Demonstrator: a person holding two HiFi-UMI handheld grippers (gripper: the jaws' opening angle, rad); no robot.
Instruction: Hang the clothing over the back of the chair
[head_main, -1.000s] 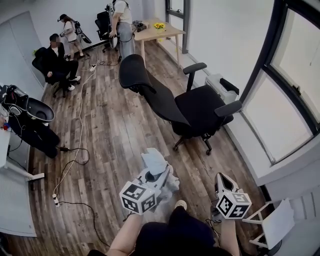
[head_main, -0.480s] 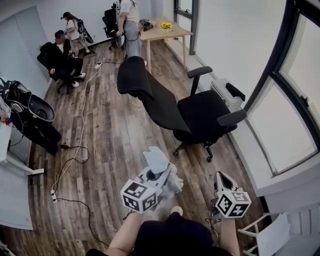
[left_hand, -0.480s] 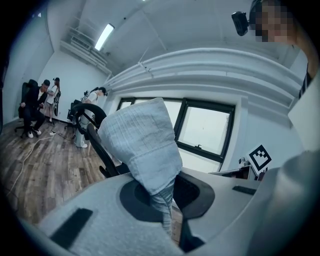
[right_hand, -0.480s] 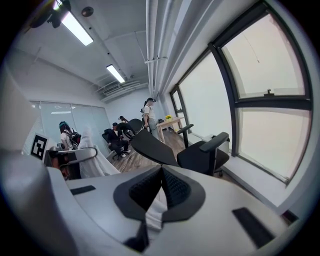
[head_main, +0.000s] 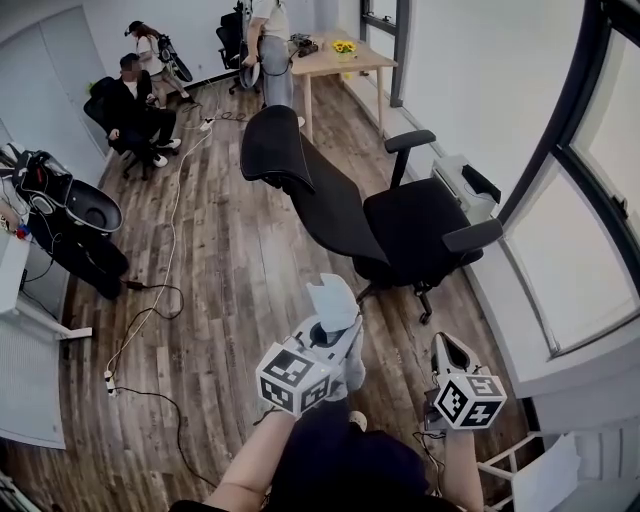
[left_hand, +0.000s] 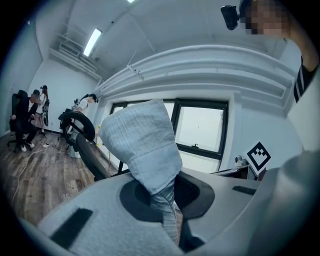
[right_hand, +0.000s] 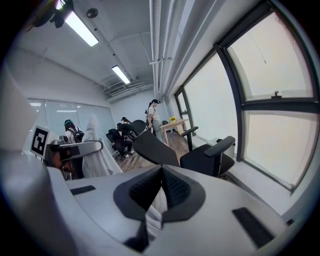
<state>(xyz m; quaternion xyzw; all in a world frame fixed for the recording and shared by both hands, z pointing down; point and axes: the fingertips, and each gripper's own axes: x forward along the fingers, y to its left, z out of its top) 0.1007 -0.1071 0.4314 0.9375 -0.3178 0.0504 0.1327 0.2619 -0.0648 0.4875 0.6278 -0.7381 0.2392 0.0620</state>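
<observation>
A black office chair (head_main: 390, 225) stands ahead on the wood floor, its reclined back (head_main: 290, 160) toward me. My left gripper (head_main: 335, 335) is shut on the pale blue-grey clothing (head_main: 334, 298), which bunches up above the jaws and hangs below them. In the left gripper view the clothing (left_hand: 142, 145) fills the middle between the jaws of the left gripper (left_hand: 167, 192), with the chair (left_hand: 82, 137) beyond. My right gripper (head_main: 447, 352) is lower right; in its own view the right gripper (right_hand: 161, 187) is shut with a pale fold of the clothing (right_hand: 154, 212) pinched low between the pads. Both stand short of the chair (right_hand: 167, 150).
A wooden table (head_main: 335, 62) stands behind the chair with a person (head_main: 272, 50) beside it. Two other people (head_main: 135, 95) are at the back left. Cables (head_main: 150, 300) trail across the floor. A second black chair (head_main: 75, 215) is at left, a white box (head_main: 462, 185) by the window wall.
Both grippers have moved forward toward the chair, the left one carrying the clothing with it. Both jaws stayed shut.
</observation>
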